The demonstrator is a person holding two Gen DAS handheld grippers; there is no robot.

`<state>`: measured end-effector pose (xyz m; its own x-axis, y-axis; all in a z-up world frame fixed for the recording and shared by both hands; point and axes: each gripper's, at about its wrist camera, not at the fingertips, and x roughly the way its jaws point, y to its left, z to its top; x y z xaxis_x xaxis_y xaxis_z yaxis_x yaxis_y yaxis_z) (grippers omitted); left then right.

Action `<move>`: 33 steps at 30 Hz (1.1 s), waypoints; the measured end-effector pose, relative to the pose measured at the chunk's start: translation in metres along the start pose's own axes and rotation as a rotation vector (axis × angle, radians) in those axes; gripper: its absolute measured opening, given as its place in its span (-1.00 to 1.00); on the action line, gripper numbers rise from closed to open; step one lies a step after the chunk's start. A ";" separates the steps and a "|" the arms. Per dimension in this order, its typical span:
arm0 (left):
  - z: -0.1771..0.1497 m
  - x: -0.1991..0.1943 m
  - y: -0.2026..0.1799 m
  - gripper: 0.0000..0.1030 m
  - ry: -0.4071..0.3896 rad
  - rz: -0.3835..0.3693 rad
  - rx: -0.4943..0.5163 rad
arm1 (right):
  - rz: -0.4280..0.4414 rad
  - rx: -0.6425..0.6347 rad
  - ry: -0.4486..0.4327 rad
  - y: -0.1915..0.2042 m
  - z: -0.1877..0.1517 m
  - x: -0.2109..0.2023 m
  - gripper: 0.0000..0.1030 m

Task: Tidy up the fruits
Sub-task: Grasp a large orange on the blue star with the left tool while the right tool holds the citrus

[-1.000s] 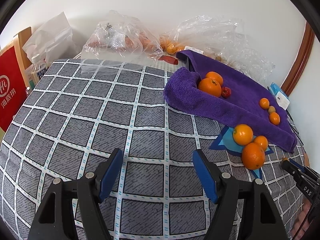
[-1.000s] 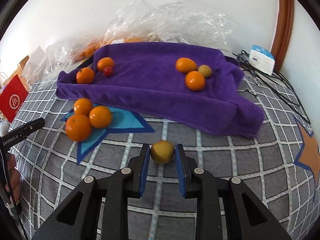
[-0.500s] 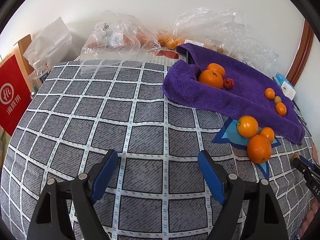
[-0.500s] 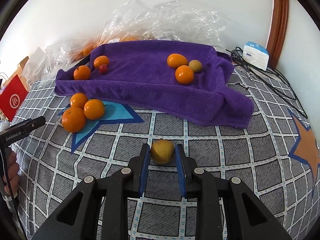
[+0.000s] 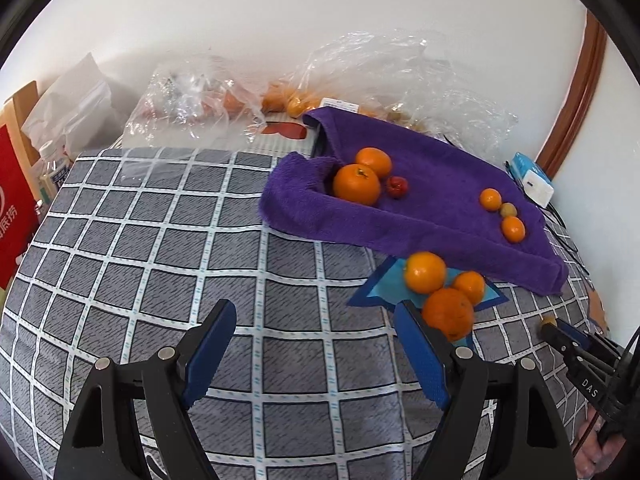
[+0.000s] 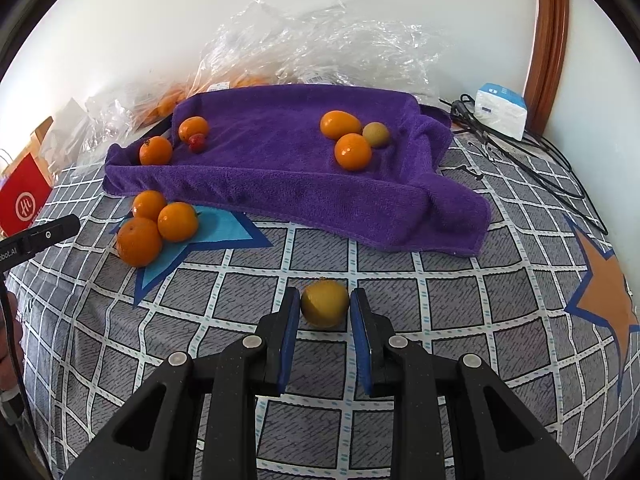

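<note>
A yellow fruit (image 6: 325, 303) lies on the checked bedspread between the blue pads of my right gripper (image 6: 325, 312); small gaps show on both sides, so the jaws are open. My left gripper (image 5: 316, 344) is open and empty above the bedspread. Three oranges (image 5: 448, 312) (image 6: 158, 226) sit on a blue star patch, just beyond the left gripper's right finger (image 5: 420, 356). A purple towel (image 6: 280, 152) (image 5: 440, 184) holds two oranges and a small red fruit (image 6: 197, 142) at its left end, and two orange fruits with a small yellowish one (image 6: 376, 134) at its right.
Clear plastic bags (image 5: 192, 100) with more fruit lie along the wall behind the towel. A red paper bag (image 5: 12, 200) stands at the left edge. A white-blue box (image 6: 500, 110) and black cables (image 6: 540, 168) lie at the back right. The right gripper (image 5: 564, 338) shows in the left view.
My right gripper has opened slightly off the yellow fruit, which now rests on the bedspread. My left gripper has moved right toward the three oranges.
</note>
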<state>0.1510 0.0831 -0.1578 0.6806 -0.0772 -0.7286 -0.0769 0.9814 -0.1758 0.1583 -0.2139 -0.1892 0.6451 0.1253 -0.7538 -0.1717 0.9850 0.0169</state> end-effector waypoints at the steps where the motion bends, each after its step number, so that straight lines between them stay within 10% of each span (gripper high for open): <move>1: 0.000 0.000 -0.002 0.54 0.001 -0.004 0.002 | -0.002 -0.001 -0.001 0.000 0.000 0.000 -0.50; 13: -0.001 0.007 -0.010 0.54 0.017 -0.036 0.000 | -0.016 0.016 -0.024 -0.009 0.001 -0.008 -0.50; 24: 0.000 0.017 -0.047 0.53 0.064 -0.216 0.070 | -0.009 0.035 -0.024 -0.020 0.001 -0.004 -0.50; 33: -0.010 0.044 -0.087 0.33 0.103 -0.053 0.171 | -0.032 0.031 -0.009 -0.031 0.000 -0.003 -0.50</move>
<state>0.1809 -0.0070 -0.1812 0.6019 -0.1385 -0.7865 0.0875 0.9904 -0.1074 0.1616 -0.2445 -0.1874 0.6565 0.0950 -0.7483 -0.1283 0.9916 0.0133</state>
